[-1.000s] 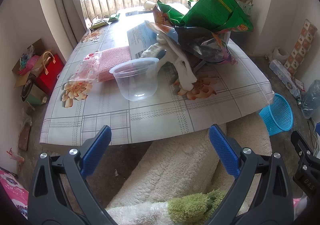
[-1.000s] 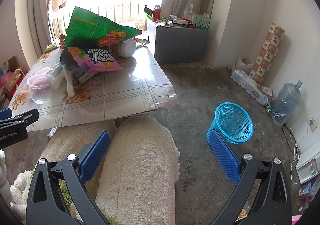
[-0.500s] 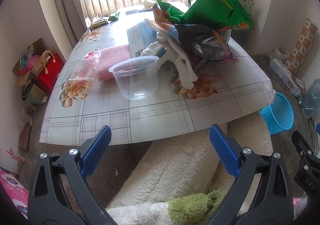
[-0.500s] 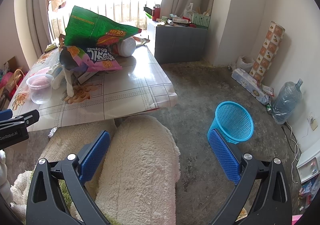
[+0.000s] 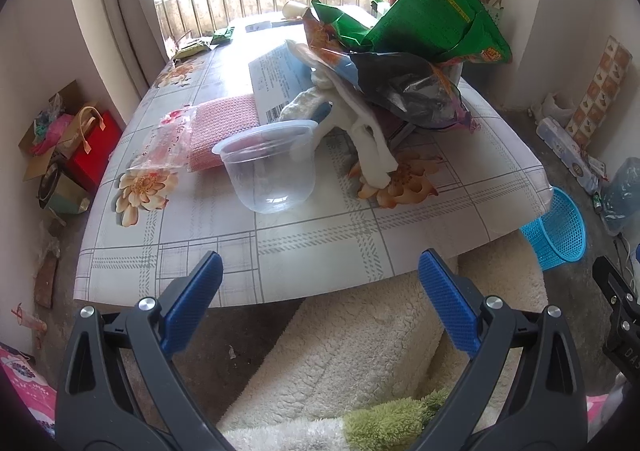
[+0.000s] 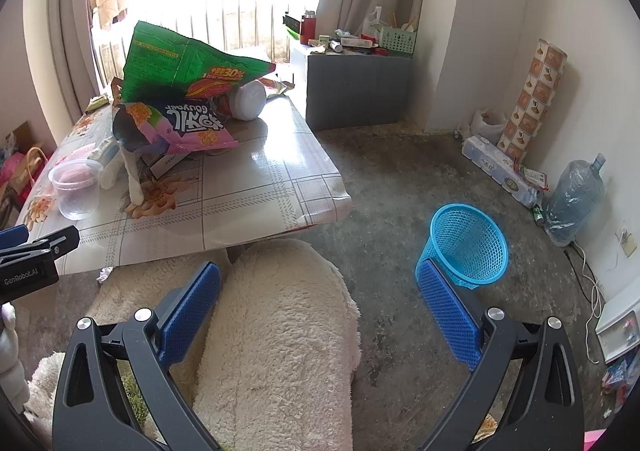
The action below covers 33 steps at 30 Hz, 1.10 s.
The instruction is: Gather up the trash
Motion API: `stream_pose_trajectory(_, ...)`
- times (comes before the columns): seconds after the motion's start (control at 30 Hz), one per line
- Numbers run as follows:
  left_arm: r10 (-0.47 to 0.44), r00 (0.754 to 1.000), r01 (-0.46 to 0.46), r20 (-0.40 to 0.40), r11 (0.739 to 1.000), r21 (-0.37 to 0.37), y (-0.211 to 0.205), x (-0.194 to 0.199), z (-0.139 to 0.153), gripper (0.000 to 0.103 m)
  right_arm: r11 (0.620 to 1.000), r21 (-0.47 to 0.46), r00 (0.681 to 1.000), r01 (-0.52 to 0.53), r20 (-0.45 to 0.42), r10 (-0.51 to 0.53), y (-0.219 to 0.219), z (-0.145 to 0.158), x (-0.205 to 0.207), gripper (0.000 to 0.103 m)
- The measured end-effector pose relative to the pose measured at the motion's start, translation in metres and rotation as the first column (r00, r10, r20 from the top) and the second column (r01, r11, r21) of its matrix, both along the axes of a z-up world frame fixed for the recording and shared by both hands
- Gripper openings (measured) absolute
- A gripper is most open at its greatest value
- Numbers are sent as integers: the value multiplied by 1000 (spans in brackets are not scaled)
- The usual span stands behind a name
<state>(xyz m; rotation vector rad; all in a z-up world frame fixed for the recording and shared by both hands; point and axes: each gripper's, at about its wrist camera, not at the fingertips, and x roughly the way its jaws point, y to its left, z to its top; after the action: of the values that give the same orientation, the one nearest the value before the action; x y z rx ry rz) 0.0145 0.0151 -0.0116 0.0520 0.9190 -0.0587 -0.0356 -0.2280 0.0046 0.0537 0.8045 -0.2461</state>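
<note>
Both grippers, left (image 5: 320, 291) and right (image 6: 318, 303), hold their fingers wide apart and empty. Cup (image 5: 270, 167) sits mid-frame on the counter (image 5: 320, 247); bin (image 6: 466, 245) stands right of centre.

Cup (image 5: 270, 167) on table (image 5: 320, 247) before heaped wrappers (image 5: 404, 51); basket (image 6: 466, 245) on floor, right of table.

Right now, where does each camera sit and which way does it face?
Left wrist: on the open left gripper, facing the table with the clear cup; blue-padded fingers show.
Right wrist: on the open right gripper, facing the floor and blue basket; the left gripper enters at left.
Shared: table, cup, green bag, basket.
</note>
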Motion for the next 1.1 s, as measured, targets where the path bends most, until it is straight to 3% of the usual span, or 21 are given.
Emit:
stream_pose_trajectory(0.27, -73, 986, 85, 149, 994, -72, 27, 21, 14, 94, 998, 55, 987, -41, 158, 32, -7, 31, 22, 97)
stream_pose_trajectory(0.37, -94, 976, 120, 198, 985, -123, 39, 33, 20, 94, 982, 161, 980, -95, 187, 64, -10, 45, 42, 97)
stream_pose_trajectory(0.43, -96, 967, 135, 235, 978, -156, 47, 41, 24, 94, 952, 277, 978, -131, 194, 78, -17, 51, 57, 97)
stream_pose_trajectory(0.5, -99, 958, 154, 270, 969, -192, 53, 48, 30, 94, 893, 419, 976, -164, 199, 86, -27, 54, 74, 97)
stream_pose_trajectory(0.57, -97, 948, 166, 302, 963, -212, 58, 55, 36, 94, 807, 563, 977, -179, 195, 81, -37, 54, 94, 97)
stream_pose_trajectory(0.7, -98, 936, 187, 339, 953, -239, 67, 67, 45, 94, 568, 808, 986, -156, 159, 45, -55, 41, 136, 94)
stream_pose_trajectory(0.77, -105, 931, 202, 349, 946, -255, 70, 71, 48, 93, 443, 890, 994, -107, 107, 25, -61, 28, 155, 89)
stream_pose_trajectory(0.83, -116, 929, 219, 352, 939, -267, 73, 76, 51, 89, 354, 933, 998, -57, 55, 17, -61, 14, 171, 85)
stream_pose_trajectory(0.9, -135, 927, 241, 350, 929, -280, 74, 83, 54, 82, 311, 950, 1000, -18, 12, 21, -57, 5, 184, 83)
stream_pose_trajectory(1.1, -175, 925, 288, 338, 902, -322, 77, 102, 62, 66, 252, 965, 995, 78, -92, 45, -43, -15, 212, 73)
